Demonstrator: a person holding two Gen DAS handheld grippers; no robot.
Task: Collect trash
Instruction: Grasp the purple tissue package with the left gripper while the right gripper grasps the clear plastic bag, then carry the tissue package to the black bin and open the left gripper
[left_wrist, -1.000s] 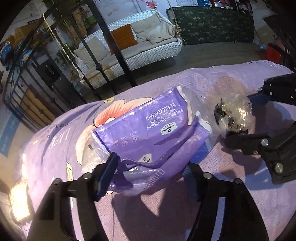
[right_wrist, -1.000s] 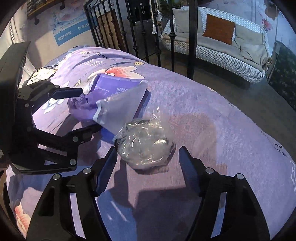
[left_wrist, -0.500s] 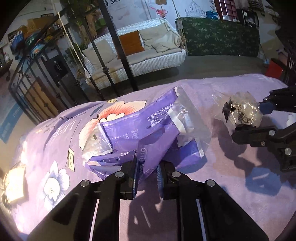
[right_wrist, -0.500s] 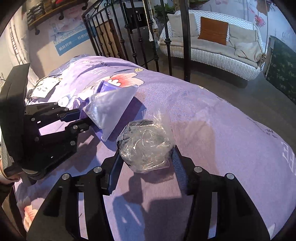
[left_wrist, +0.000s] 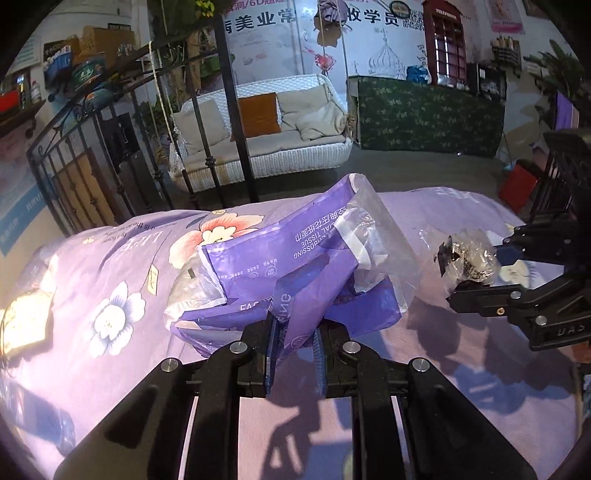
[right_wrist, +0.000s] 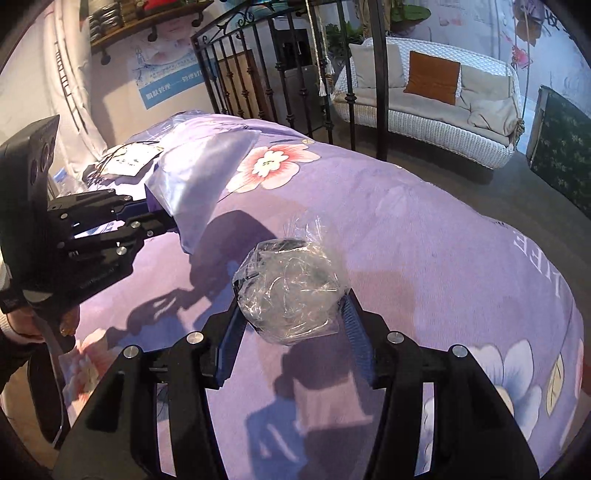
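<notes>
L tongs (left_wrist: 294, 345) pinch purple wrapper (left_wrist: 295, 269); R tongs (right_wrist: 288, 314) clamp plastic wad (right_wrist: 290, 291).

Purple floral bedspread (left_wrist: 122, 280), black iron railing (left_wrist: 236, 110), white wicker swing sofa (left_wrist: 266, 147) with orange cushion (left_wrist: 258, 115).

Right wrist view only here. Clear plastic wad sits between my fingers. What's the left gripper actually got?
Observer: The left gripper is shut on a bunched fold of the purple tissue pack wrapper.
Operator: Is the wrapper empty?
Observer: It looks flattened and crumpled. Its printed side shows "TISSUE", and a clear end flap sticks up.
Operator: Can you confirm my grip from that side?
Observer: In the left wrist view, the right gripper has a finger on each side of the clear plastic wad, above the floral bedspread.
</notes>
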